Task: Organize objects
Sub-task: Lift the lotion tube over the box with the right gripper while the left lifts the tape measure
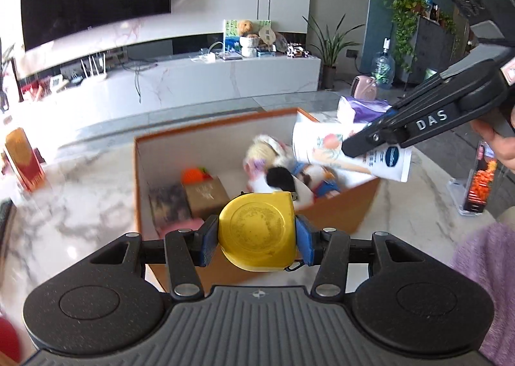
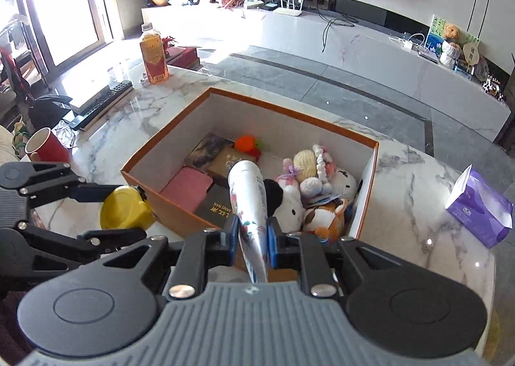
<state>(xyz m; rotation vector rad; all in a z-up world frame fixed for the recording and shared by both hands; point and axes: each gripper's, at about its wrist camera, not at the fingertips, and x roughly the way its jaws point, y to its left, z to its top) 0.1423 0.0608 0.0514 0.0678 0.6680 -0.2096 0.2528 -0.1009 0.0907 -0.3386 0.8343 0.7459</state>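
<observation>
Left claw [image 1: 256, 238]: blue pads clamped on a yellow tape measure [image 1: 257, 230], one pad on each flat side; it is held over the near rim of the box, at the near-left corner in the right wrist view.
Red cup [image 2: 45, 145]: near the tabletop's left edge, well apart from the box.
Bottle [image 2: 154, 55]: amber, upright at the far-left corner of the tabletop [image 2: 402, 205].
Box [image 2: 167, 187]: orange outside, white inside, open top, set at an angle on the marble tabletop with bare marble on every side.
Box, left half: pink case [image 2: 190, 187], dark book beside it, brown packet and orange toy [image 2: 246, 143] toward the far wall.
Right claw [image 2: 252, 245]: closed narrow on a white printed tube [image 2: 248, 201], which slants across the near rim into the box.
Box, right half: plush toys [image 2: 318, 185] piled against the right wall, reaching near the rim.
Tissue pack [image 2: 479, 208]: purple, close to the tabletop's right edge, well apart from the box.
</observation>
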